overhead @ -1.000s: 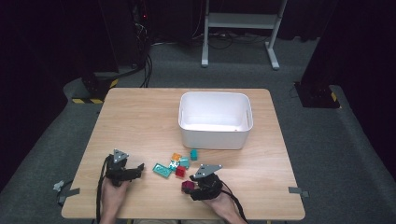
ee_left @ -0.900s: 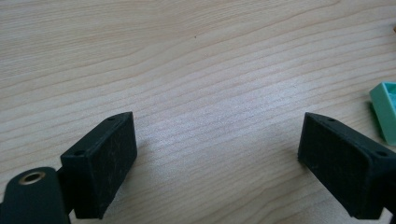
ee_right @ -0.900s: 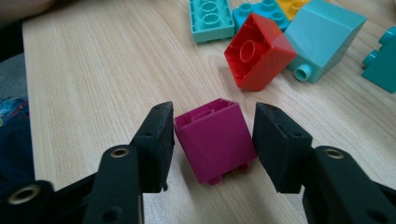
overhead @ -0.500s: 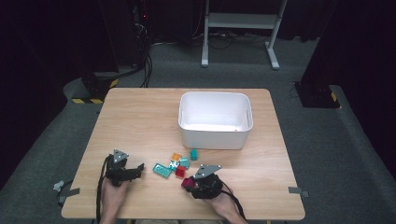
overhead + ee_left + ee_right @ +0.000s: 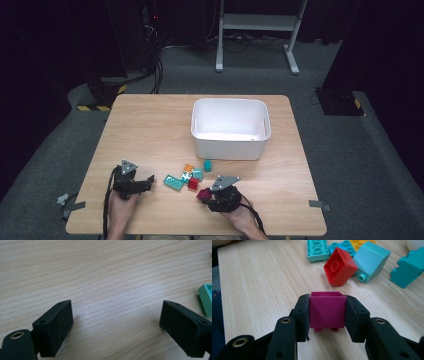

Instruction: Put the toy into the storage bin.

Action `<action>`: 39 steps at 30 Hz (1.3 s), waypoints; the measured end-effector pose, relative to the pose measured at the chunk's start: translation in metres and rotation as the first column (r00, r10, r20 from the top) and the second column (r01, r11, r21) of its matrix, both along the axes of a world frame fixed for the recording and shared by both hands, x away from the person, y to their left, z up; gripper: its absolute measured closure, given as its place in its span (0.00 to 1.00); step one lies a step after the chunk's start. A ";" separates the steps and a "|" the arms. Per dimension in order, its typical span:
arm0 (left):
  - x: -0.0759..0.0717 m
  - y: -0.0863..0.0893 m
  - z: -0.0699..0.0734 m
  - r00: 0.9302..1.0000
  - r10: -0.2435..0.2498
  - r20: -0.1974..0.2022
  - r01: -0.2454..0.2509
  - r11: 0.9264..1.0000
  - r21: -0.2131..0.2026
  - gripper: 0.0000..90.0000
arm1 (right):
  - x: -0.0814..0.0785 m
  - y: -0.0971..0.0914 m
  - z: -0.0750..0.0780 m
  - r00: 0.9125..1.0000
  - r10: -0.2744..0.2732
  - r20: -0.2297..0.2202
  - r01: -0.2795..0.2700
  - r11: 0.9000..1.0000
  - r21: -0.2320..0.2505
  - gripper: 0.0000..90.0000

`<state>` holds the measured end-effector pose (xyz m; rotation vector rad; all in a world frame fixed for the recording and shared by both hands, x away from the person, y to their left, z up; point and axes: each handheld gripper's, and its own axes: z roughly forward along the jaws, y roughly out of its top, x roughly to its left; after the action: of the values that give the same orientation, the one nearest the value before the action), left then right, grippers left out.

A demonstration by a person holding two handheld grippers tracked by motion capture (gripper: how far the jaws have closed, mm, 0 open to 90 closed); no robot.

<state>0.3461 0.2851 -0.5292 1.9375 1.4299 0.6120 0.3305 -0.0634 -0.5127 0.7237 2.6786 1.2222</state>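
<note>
A: From the high view, my right gripper (image 5: 210, 192) sits near me, just right of the brick pile, with the magenta brick (image 5: 203, 194) at its tip. My left gripper (image 5: 145, 181) rests at the near left, pointing toward the pile. The white bin (image 5: 231, 145) is farther off, past the bricks.

B: Anything between the left jaws?

A: Left gripper view: no. The jaws stand wide apart over bare table (image 5: 112, 285), and an aqua plate (image 5: 206, 299) lies at the right edge, beside the right jaw and clear of it.

B: And the right?

A: Right gripper view: the jaws have just been closing, and now both pads press the sides of the magenta brick (image 5: 327, 310), which lies tipped with its studs toward me. The red brick (image 5: 340, 266) and the teal ones lie just beyond it, apart from it.

B: So what does that give us?

A: I'd say the grasp is made; lifting it toward the bin looks like the next step.
</note>
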 end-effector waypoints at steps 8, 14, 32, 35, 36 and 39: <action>0.000 0.000 0.000 1.000 0.000 0.000 0.000 1.000 0.000 0.13 | 0.004 -0.005 0.006 1.000 -0.011 -0.006 0.011 1.000 0.009 0.66; 0.000 0.000 0.000 1.000 0.000 0.000 0.000 1.000 0.000 0.13 | 0.006 -0.008 0.008 1.000 -0.016 -0.013 0.017 1.000 0.016 0.66; 0.000 0.000 0.000 1.000 0.000 0.000 0.000 1.000 0.000 0.13 | 0.010 -0.015 0.012 0.999 -0.041 -0.017 0.041 0.999 0.017 0.66; 0.000 0.000 0.000 1.000 0.000 0.000 0.000 1.000 0.000 0.13 | 0.011 -0.016 0.016 0.999 -0.045 -0.013 0.045 0.999 0.022 0.66; 0.000 0.000 0.000 1.000 0.000 0.000 0.000 1.000 0.000 0.13 | 0.011 -0.016 0.016 0.999 -0.047 -0.015 0.047 0.999 0.023 0.66; 0.000 0.000 0.000 1.000 0.000 0.000 0.000 1.000 0.000 0.13 | 0.012 -0.017 0.019 0.999 -0.050 -0.012 0.050 0.998 0.027 0.66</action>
<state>0.3461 0.2851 -0.5292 1.9376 1.4299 0.6120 0.3422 -0.0804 -0.4941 0.7988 2.6406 1.2484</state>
